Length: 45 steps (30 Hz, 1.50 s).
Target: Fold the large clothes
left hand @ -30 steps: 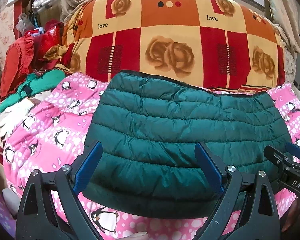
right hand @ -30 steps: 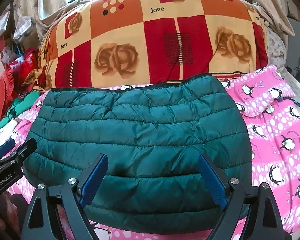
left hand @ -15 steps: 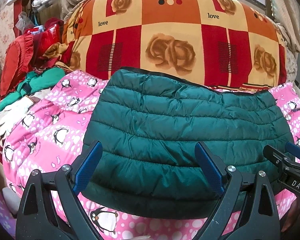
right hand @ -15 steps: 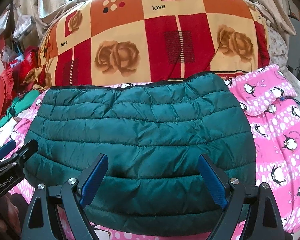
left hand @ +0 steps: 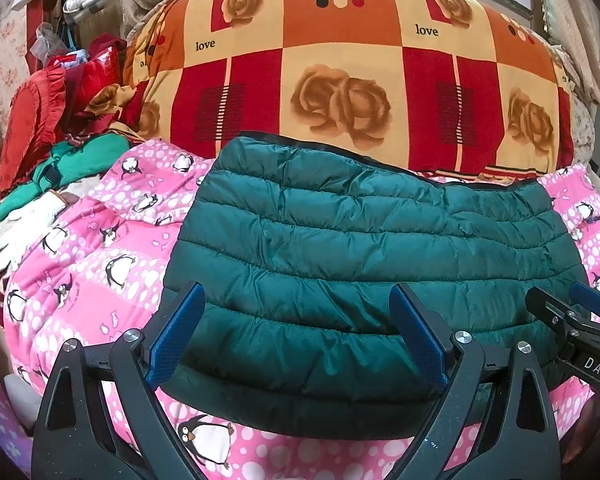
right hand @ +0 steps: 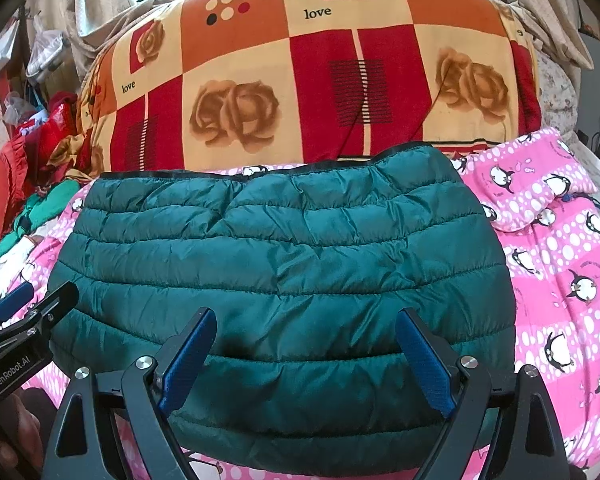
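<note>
A dark green quilted jacket (left hand: 364, 264) lies folded into a compact block on a pink penguin-print bedsheet (left hand: 100, 248), its black-trimmed far edge close against a large rolled blanket (left hand: 340, 80) in red, orange and cream squares with rose motifs. The left gripper (left hand: 296, 336) hangs above the near edge of the jacket with its jaws spread wide and nothing between the blue pads (left hand: 176, 340); no contact with the fabric can be confirmed. The right gripper (right hand: 306, 360) is likewise released, jaws wide apart over the jacket's near half, empty. Each gripper's frame cuts off the jacket's front edge in its own view, so the near fold line is only partly visible. The sleeves and collar are not visible; how they are tucked cannot be told. At the left side of the bed a heap of red and green clothes (left hand: 52, 136) is jumbled and partly cropped; individual items cannot be separated. A dark thread or cable (right hand: 356, 128) crosses the blanket in the right view; its ends are hidden behind the jacket.
</note>
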Each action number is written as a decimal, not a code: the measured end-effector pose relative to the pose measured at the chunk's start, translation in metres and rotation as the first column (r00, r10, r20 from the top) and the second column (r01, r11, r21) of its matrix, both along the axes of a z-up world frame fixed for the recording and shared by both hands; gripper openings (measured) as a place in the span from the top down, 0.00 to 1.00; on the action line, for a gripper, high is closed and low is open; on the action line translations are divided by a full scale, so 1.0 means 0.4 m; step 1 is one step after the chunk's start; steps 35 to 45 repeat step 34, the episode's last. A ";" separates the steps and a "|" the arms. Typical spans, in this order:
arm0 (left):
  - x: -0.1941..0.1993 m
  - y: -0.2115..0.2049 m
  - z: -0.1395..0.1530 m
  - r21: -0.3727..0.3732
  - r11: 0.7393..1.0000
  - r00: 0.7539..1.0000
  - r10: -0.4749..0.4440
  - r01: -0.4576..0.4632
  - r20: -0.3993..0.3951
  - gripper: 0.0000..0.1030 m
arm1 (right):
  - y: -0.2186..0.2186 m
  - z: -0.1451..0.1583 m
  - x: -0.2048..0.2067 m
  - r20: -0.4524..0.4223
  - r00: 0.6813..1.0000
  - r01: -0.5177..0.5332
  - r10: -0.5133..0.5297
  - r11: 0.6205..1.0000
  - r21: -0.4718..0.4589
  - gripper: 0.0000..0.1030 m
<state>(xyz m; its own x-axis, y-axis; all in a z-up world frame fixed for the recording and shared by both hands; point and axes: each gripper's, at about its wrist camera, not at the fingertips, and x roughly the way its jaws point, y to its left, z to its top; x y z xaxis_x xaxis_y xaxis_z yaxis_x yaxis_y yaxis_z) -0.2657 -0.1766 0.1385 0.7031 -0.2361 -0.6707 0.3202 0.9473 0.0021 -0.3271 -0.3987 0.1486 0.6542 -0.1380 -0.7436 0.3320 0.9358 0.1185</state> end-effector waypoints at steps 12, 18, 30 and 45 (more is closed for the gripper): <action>0.000 -0.005 0.000 0.004 1.000 1.000 -0.006 0.006 -0.001 0.09 | -0.001 0.001 0.004 -0.001 1.000 0.000 0.000 1.000 0.000 0.13; 0.000 -0.010 -0.003 0.010 1.000 1.000 -0.013 0.013 0.000 0.09 | -0.002 -0.001 0.011 -0.002 1.000 -0.003 0.003 1.000 0.003 0.13; 0.010 -0.016 -0.014 0.010 1.000 1.000 -0.025 0.025 -0.005 0.09 | -0.005 -0.016 0.020 -0.013 1.000 -0.013 0.014 1.000 0.012 0.13; 0.015 -0.016 -0.017 0.011 0.999 1.000 -0.031 0.031 -0.002 0.09 | -0.013 -0.025 0.026 -0.021 1.000 -0.020 0.020 1.000 0.023 0.13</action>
